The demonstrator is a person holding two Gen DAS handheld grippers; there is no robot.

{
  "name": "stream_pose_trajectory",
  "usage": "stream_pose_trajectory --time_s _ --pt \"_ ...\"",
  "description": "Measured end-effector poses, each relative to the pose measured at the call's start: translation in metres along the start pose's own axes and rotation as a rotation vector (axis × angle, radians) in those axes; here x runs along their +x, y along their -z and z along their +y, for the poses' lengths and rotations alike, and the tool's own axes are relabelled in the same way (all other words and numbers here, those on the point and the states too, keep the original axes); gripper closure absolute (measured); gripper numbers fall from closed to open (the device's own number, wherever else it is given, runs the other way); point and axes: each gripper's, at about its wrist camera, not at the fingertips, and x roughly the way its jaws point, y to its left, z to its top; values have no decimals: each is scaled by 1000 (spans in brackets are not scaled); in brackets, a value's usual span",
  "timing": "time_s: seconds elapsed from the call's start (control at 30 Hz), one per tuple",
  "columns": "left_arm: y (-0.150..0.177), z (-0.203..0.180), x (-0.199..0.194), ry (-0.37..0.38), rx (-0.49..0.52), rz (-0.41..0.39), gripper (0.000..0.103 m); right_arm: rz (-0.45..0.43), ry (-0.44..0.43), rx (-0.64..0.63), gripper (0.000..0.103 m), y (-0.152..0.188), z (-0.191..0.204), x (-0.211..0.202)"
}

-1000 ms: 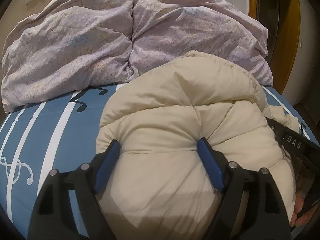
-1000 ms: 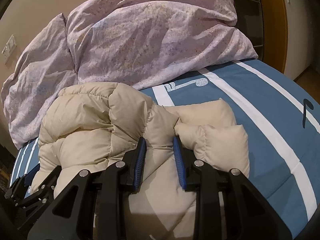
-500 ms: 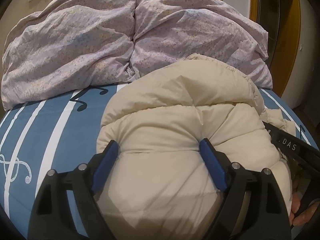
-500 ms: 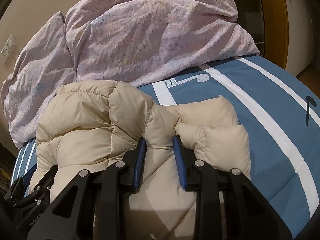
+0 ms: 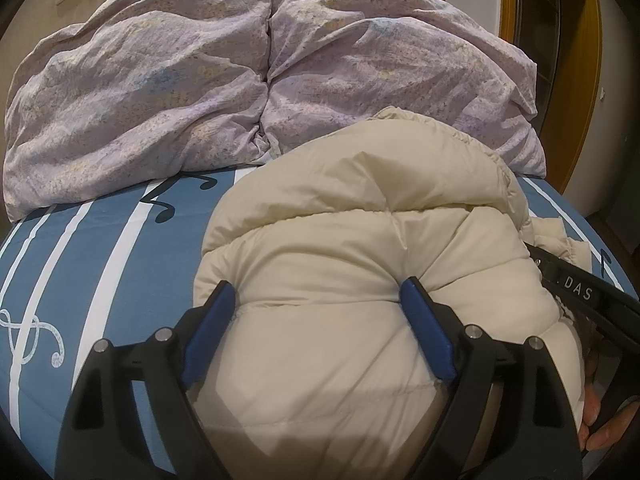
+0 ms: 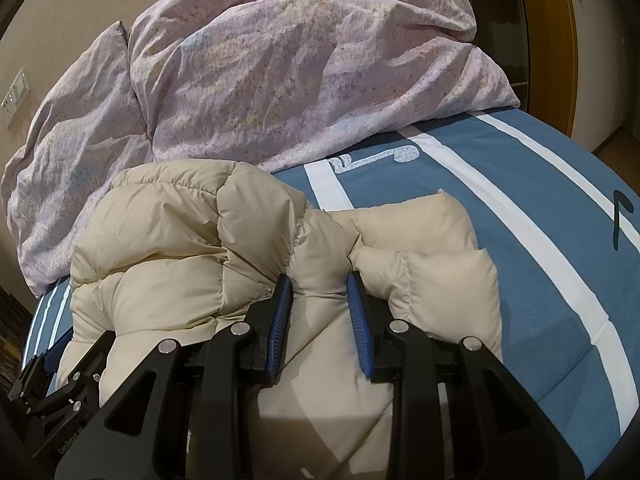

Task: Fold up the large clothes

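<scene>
A cream puffy down jacket (image 5: 360, 240) lies bunched on the blue striped bed; it also shows in the right wrist view (image 6: 168, 248). My left gripper (image 5: 318, 294) is open wide, its blue pads pressed against both sides of a thick fold of the jacket. My right gripper (image 6: 320, 288) is partly closed around a narrower fold of the jacket near its sleeve (image 6: 436, 264). The right gripper's body (image 5: 580, 292) shows at the right edge of the left wrist view.
A crumpled lilac duvet (image 5: 260, 68) is piled at the back of the bed, also in the right wrist view (image 6: 300, 60). The blue sheet with white stripes (image 6: 540, 208) extends right. A wooden door frame (image 5: 600, 80) stands at the right.
Both grippers have edged slightly forward and down on the jacket; the left jaws are a touch wider. The jacket has barely shifted.
</scene>
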Motion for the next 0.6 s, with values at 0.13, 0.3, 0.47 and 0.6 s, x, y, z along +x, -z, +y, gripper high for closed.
stream_pose_trajectory --time_s 0.13,0.3,0.47,0.6 --pt "0 0 0 0 1 0 17 6 12 -7 72 0 2 1" --pt "0 0 1 -1 3 2 17 20 40 -28 72 -1 7 3" --pt "0 0 2 -10 12 6 17 32 47 -33 72 0 7 6" --pt "0 -1 3 -18 21 8 17 32 45 -32 72 -1 7 7"
